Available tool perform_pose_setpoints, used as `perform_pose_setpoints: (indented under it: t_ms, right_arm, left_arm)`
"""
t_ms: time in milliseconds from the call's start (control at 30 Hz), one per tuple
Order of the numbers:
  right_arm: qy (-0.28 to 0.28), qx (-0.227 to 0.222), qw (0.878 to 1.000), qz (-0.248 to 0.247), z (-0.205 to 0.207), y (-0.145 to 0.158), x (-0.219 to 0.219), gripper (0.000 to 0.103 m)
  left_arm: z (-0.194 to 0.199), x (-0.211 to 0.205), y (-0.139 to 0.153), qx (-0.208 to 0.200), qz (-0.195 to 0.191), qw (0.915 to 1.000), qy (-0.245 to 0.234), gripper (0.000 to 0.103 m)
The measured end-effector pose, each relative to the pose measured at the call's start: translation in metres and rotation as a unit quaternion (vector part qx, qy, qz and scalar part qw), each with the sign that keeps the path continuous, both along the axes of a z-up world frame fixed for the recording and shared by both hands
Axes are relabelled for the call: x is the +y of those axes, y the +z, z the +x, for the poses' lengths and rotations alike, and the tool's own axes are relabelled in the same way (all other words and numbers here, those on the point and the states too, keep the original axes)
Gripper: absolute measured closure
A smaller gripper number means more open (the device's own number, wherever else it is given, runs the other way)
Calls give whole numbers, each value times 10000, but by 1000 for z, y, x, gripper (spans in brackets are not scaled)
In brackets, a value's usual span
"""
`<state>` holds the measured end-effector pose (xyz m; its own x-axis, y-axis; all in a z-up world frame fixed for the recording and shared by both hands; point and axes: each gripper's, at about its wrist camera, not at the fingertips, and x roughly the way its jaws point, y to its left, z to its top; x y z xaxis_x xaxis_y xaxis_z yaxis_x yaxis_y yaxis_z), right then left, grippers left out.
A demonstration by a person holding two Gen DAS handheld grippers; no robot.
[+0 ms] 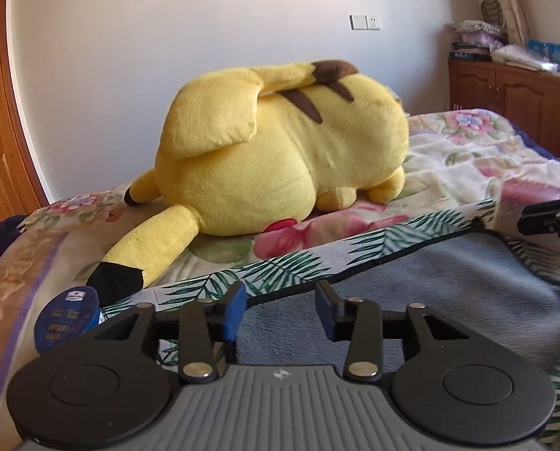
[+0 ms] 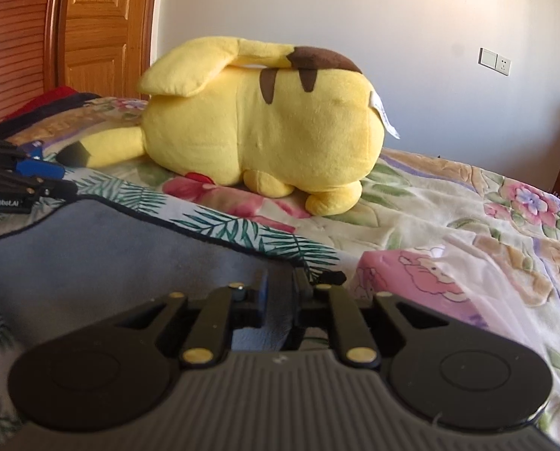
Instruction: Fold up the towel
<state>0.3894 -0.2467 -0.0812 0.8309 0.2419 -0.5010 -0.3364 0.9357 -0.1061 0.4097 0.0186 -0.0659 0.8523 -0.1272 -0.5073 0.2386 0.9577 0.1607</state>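
I noted my right gripper (image 2: 280, 293) pinching the towel (image 2: 110, 248) edge; my left gripper (image 1: 280, 312) hung spread above it. Advised: clamp left before lifting.

A towel (image 1: 411, 285) with a palm-leaf print lies on the bed, one part turned over to show its grey underside.

Each claw, left (image 1: 280, 310) and right (image 2: 280, 297), has black linkage arms, brass-coloured rivets, blue fingertip pads (image 1: 235, 312), round black discs and a grey ribbed housing; white "GenRobot.AI" lettering marks one.
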Motion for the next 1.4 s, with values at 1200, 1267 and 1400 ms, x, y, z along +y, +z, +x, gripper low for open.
perform_pose_setpoints:
  t_ms: [1200, 1267, 1400]
  right_arm:
    - [-35, -284, 9983, 501, -166, 141, -11, 89]
    - [-14, -281, 9982, 526, -173, 141, -9, 89]
    - [34, -280, 9981, 552, -185, 141, -6, 88]
  left_arm:
    - [-205, -17, 141, -208, -160, 9989, -376, 61]
    - [-211, -17, 142, -202, -169, 9989, -384, 60]
    - [-224, -18, 142, -257, -158, 9988, -387, 46]
